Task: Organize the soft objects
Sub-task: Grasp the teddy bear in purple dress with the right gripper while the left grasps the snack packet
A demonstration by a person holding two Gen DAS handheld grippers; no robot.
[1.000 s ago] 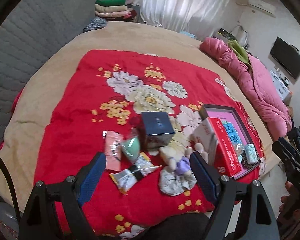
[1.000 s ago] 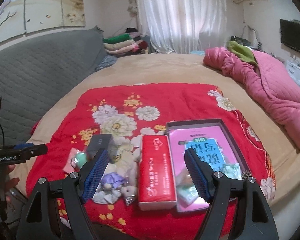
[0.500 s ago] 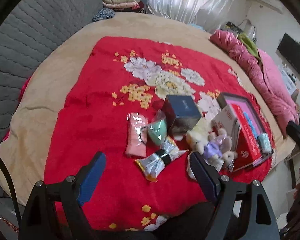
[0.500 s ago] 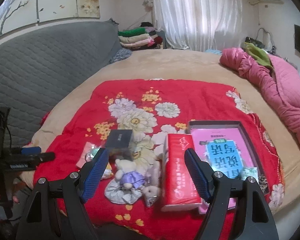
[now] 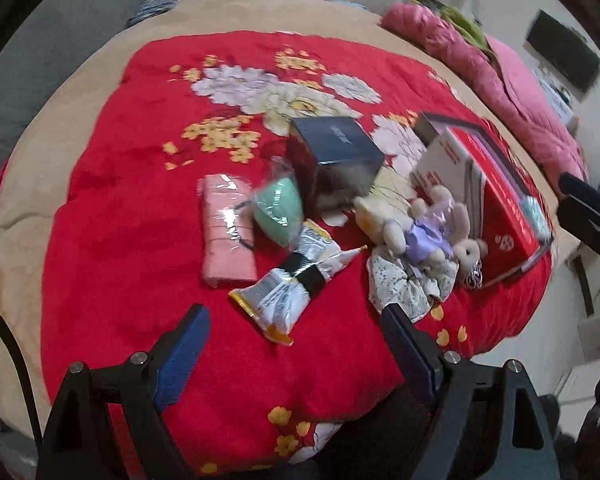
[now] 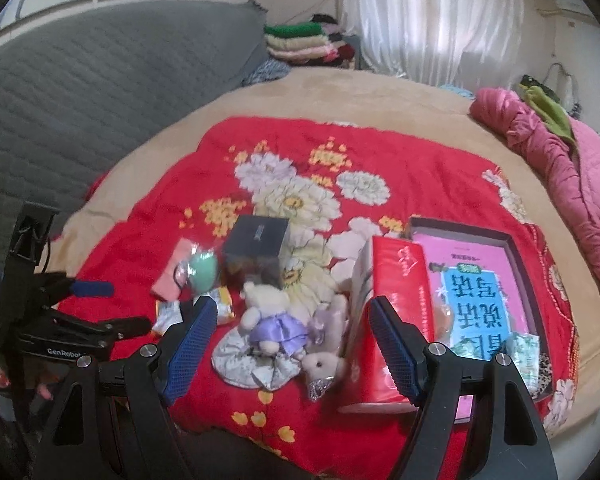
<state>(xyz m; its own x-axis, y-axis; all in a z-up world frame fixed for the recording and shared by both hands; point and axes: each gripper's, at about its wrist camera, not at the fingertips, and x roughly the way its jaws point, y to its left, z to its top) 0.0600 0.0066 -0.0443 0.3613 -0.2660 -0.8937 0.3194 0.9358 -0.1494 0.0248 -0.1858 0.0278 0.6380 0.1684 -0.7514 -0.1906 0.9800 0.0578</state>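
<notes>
both grippers dropped closer over red blanket (image 5: 112,208) on bed since a second ago. left gripper (image 5: 296,344) fingers spread, empty, near snack packet (image 5: 292,292). right gripper (image 6: 290,340) released, framing plush toys (image 6: 276,320). no pick yet.

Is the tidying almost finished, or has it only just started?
Only just started. Nothing looks sorted yet: the teddy in the purple dress, the little bunny, the mint sponge and the pink cloth pack all lie loose on the red blanket. Both the left claw and right claw are open and empty, above the pile. Everything soft is left to pick up.
</notes>
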